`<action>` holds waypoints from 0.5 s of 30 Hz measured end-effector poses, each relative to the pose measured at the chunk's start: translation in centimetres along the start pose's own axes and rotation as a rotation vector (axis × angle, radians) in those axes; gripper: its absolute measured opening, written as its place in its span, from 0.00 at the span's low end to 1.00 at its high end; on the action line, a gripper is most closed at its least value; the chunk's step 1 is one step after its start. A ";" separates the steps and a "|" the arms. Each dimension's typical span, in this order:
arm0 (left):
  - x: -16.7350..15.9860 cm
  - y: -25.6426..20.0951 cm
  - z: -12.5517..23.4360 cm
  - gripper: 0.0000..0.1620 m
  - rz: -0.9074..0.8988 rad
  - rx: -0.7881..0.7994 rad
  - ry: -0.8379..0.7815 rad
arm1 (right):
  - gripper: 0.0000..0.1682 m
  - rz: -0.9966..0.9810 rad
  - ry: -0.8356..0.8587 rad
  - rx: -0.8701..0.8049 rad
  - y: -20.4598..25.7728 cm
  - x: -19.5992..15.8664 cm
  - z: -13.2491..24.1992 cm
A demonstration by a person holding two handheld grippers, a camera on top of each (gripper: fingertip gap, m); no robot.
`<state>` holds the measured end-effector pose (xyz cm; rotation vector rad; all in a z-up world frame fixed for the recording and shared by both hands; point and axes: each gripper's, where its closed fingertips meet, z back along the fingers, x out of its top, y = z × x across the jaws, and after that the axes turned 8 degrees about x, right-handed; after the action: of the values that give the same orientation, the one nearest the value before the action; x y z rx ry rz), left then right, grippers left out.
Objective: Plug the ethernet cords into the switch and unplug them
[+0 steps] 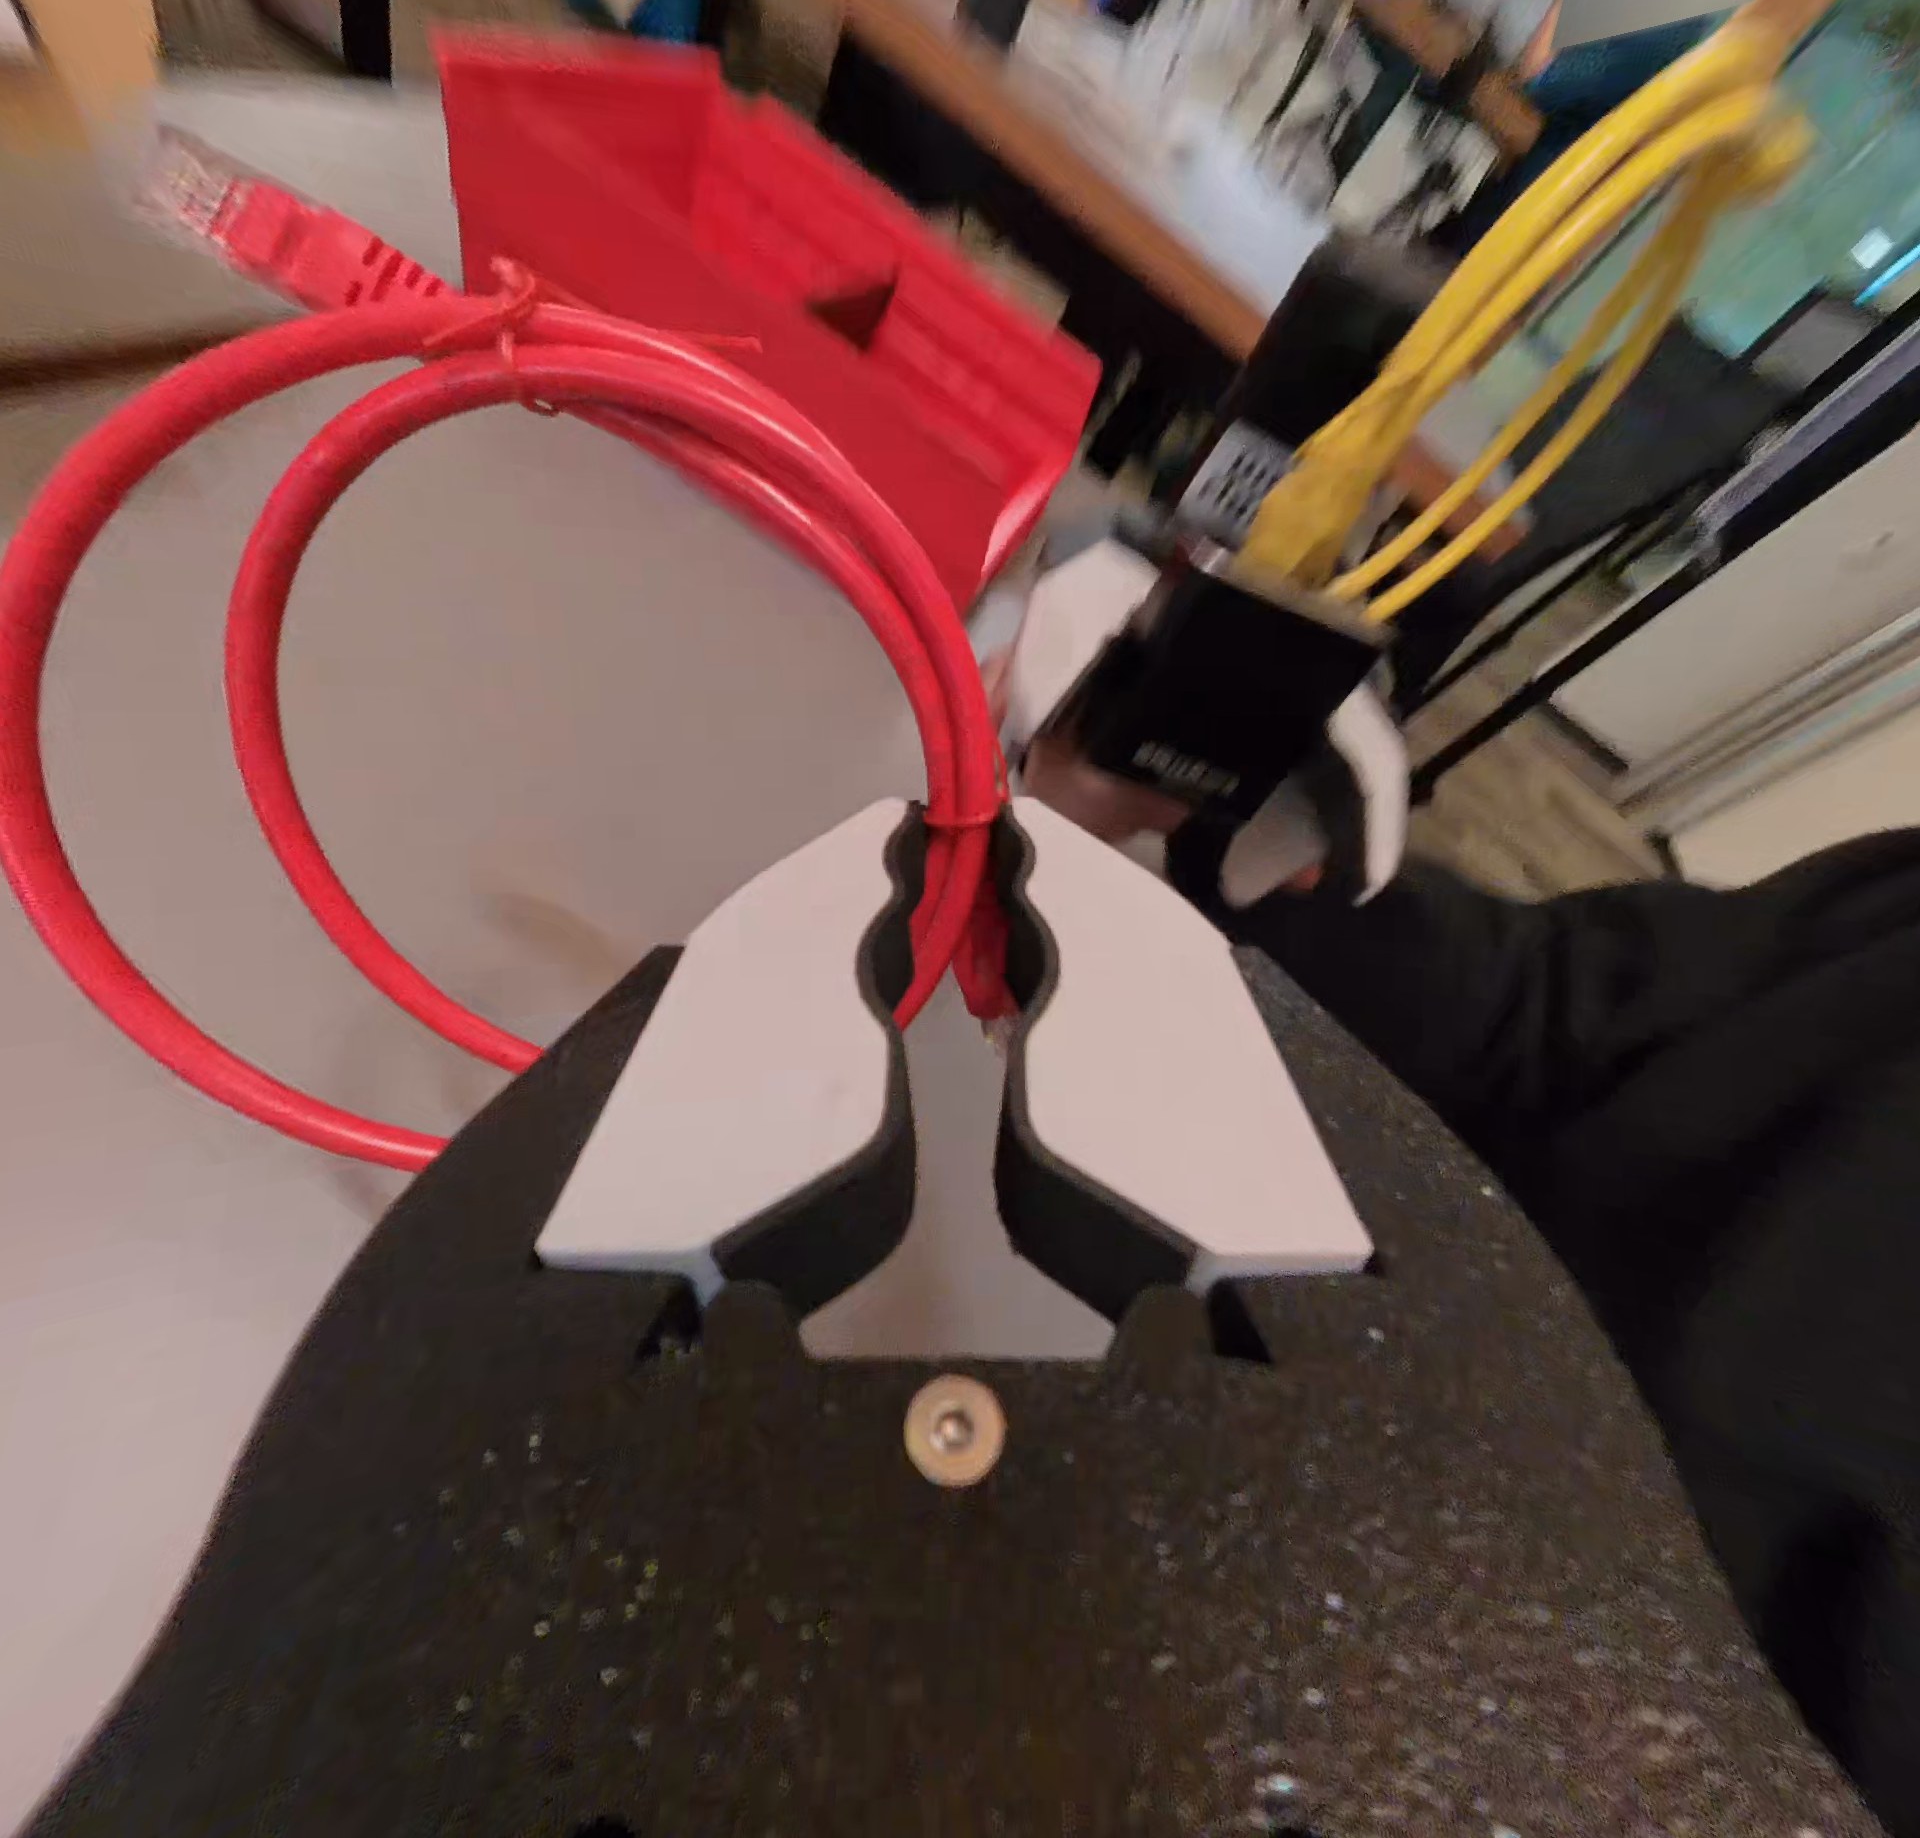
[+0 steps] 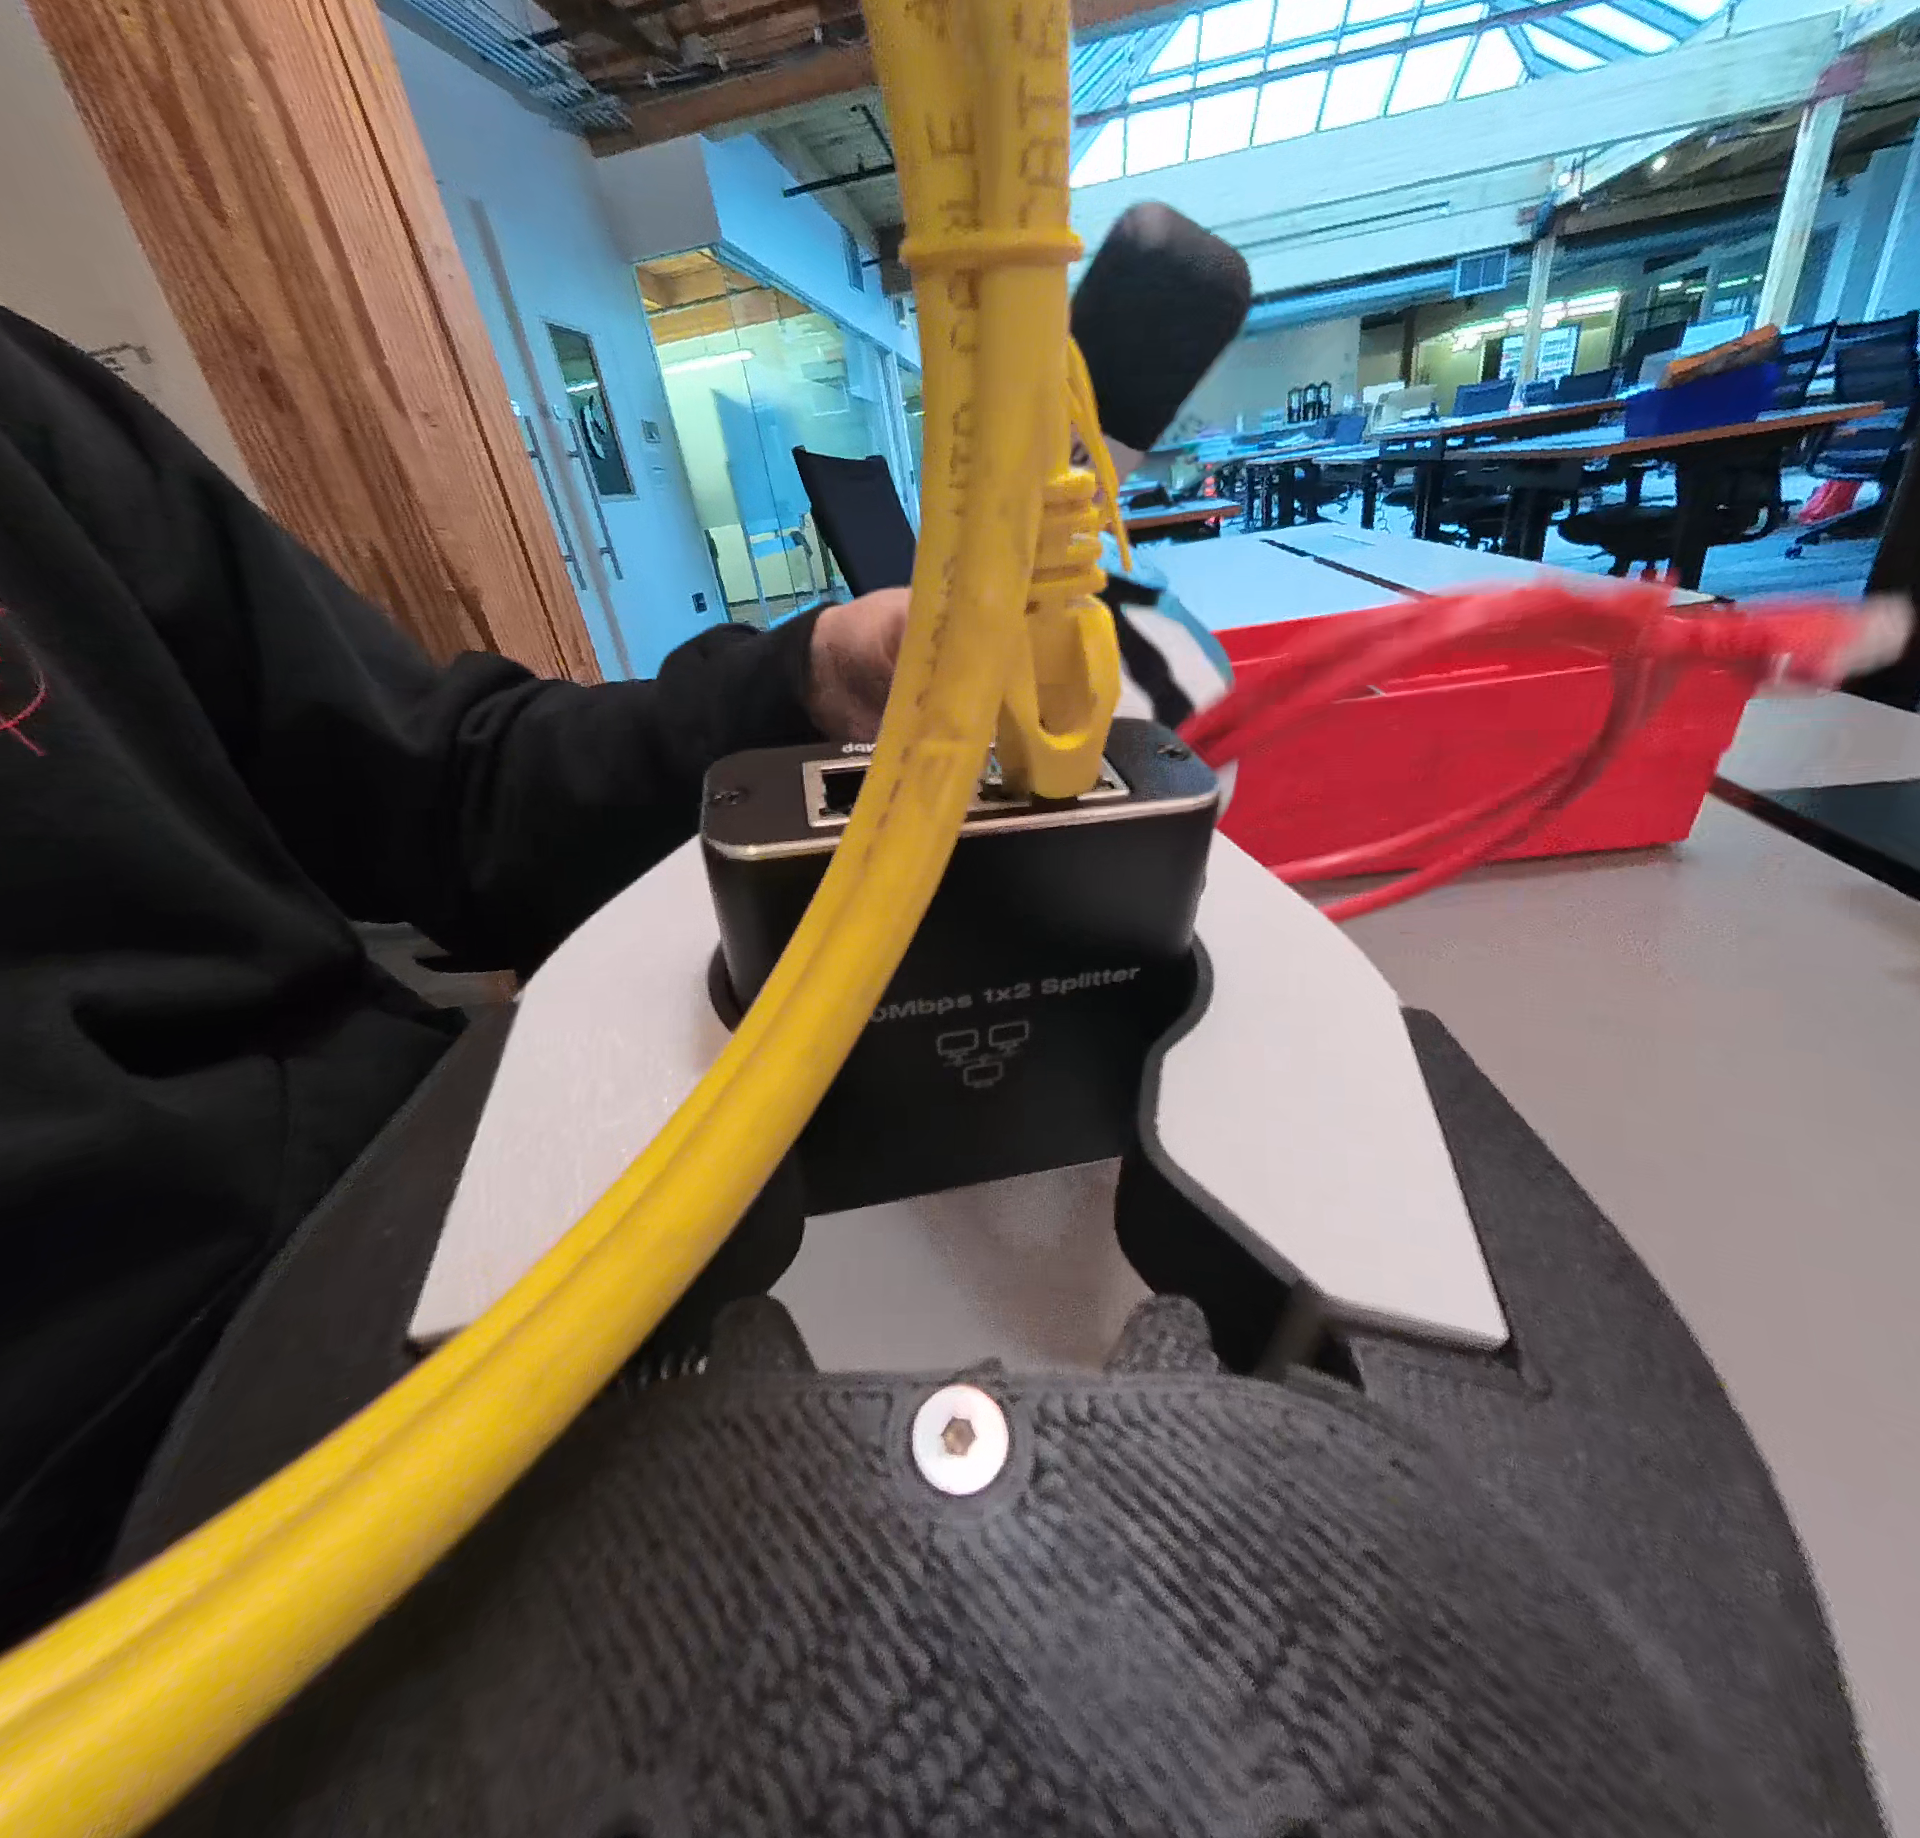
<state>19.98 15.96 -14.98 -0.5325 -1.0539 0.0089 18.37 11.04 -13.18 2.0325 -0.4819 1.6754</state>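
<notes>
My left gripper (image 1: 961,832) is shut on a coiled red ethernet cord (image 1: 260,749) where a tie binds its loops. The cord's free plug (image 1: 239,219) sticks out at the upper left. My right gripper (image 2: 956,905) is shut on a black switch (image 2: 987,1061) and holds it upright with the ports facing up. A yellow ethernet cord (image 2: 956,438) has its plug (image 2: 1060,708) in the right port. The left port (image 2: 836,789) is empty. The red cord (image 2: 1455,708) shows blurred to the right of the switch. The switch (image 1: 1226,687) and yellow cord (image 1: 1507,334) also show in the left wrist view.
A red plastic bin (image 1: 748,313) (image 2: 1455,791) stands on the grey table (image 2: 1610,1061) behind the cords. A person's black sleeve (image 2: 260,749) fills the left side. A wooden post (image 2: 260,230) stands behind it. Desks and chairs stand far back.
</notes>
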 end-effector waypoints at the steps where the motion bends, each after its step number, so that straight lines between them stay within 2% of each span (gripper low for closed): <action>1: 1.2 -0.7 0.4 0.08 -0.002 -0.018 -0.065 | 0.45 0.000 0.001 0.011 0.2 0.0 -0.1; 3: 2.3 -1.5 0.8 0.08 -0.009 -0.020 -0.127 | 0.45 0.006 0.007 0.017 0.3 -0.1 -0.3; 7: 1.0 -1.5 0.0 0.08 -0.014 0.022 -0.083 | 0.46 0.017 0.027 0.018 0.4 -0.3 -0.3; 10: 0.8 -2.2 -0.2 0.08 0.029 -0.031 -0.126 | 0.46 0.018 0.024 0.034 0.6 -0.3 -0.2; 13: 2.2 -4.2 0.6 0.08 0.149 -0.243 -0.276 | 0.46 0.025 0.026 0.027 0.6 -0.3 -0.1; 15: 3.2 -5.1 1.7 0.08 0.311 -0.448 -0.404 | 0.46 0.038 0.030 0.002 0.3 -0.2 0.2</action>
<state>18.97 13.02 -9.53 -1.1320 -1.3651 0.1632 18.31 10.73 -13.38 2.0084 -0.5113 1.7270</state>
